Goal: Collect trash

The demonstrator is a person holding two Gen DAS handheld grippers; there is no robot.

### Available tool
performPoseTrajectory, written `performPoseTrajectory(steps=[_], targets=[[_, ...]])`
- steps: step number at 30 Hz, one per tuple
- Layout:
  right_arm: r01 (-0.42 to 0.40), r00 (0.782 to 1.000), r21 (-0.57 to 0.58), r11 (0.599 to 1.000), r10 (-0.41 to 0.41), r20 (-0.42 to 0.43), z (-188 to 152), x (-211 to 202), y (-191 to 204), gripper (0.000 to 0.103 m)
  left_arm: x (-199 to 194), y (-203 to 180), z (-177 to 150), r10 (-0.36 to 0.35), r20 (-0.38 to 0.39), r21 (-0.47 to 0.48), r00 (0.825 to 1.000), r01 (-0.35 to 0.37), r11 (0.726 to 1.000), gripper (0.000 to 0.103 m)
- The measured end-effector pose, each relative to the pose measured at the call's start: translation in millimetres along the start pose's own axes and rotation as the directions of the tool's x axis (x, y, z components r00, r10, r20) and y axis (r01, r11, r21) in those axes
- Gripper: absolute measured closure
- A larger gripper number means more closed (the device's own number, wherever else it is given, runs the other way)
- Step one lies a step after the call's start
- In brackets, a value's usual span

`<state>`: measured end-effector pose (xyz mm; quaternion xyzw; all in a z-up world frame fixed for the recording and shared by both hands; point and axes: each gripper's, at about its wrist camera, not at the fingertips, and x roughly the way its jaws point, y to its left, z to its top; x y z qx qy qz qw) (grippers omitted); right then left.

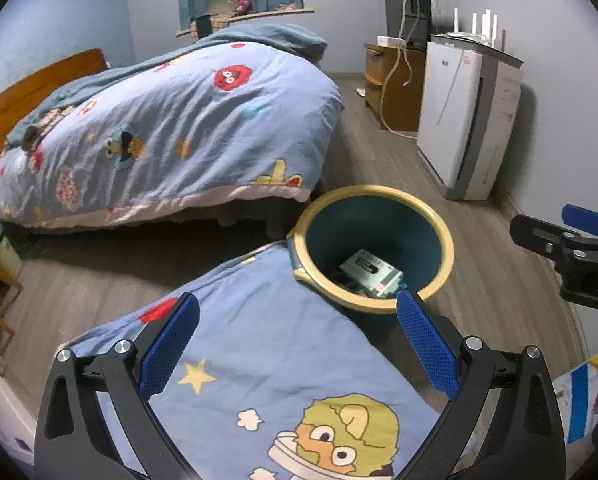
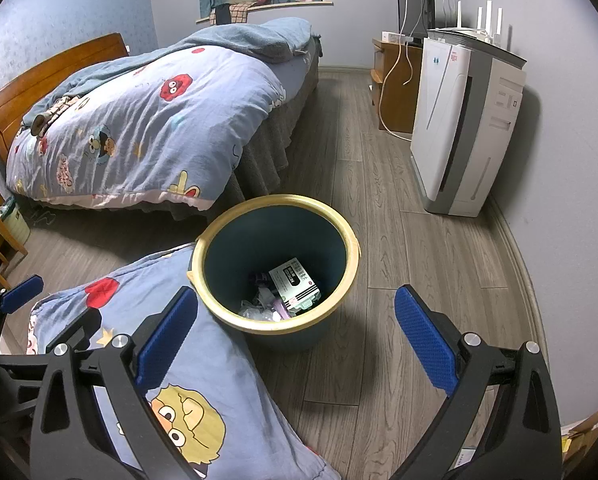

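Bedroom, wood floor (image 2: 399,264); a blue bin (image 2: 275,264) with a yellow rim stands on the floor, touching the corner of a cartoon-print quilt (image 2: 203,360) in the foreground; a second bed (image 2: 139,120) with matching bedding lies beyond it.

Trash already in the bin: a white printed box (image 2: 297,286) resting on crumpled wrappers (image 2: 259,310) at the bottom; no loose trash can be made out on the floor or the quilt from either wrist view.

Left gripper (image 1: 299,344) hovers over the quilt corner, jaws spread wide and holding nothing; its right pad sits near the bin rim in the picture. Right gripper (image 2: 295,340) hangs above the bin's near edge, jaws likewise released and empty; the left one shows at its lower left.

Judgement: a drop looks finished, or the next piece is yet to be found; progress cannot be fixed beyond some items being binned.

To do the step well: pan both wrists across floor and bedding to find the next piece; keep jaws wide on approach; come down from above, pinch only the trash and not the cloth; carry over the bin's middle before letting go.

Risks: snagging the quilt; nudging the bin, which looks light.
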<state>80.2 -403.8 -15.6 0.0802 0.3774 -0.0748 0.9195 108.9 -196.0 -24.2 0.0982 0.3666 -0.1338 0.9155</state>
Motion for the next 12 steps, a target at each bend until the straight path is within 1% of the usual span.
performPoseTrajectory(steps=[3,9,12], targets=[[0.004,1.000,0.002,1.000,-0.004,-0.005,0,1,-3,0.006,1,-3,0,-0.020,-0.018,0.012,1.000,0.021,1.000,0.005],[0.015,1.000,0.016,1.000,-0.015,-0.011,0,3,-7,0.006,1,-7,-3,0.004,-0.028,0.039,1.000,-0.003,0.999,0.005],[0.047,0.999,0.058,0.997,-0.045,-0.031,-1,8,-12,0.006,2,-4,-5,0.006,-0.046,0.034,0.999,-0.004,0.999,0.005]])
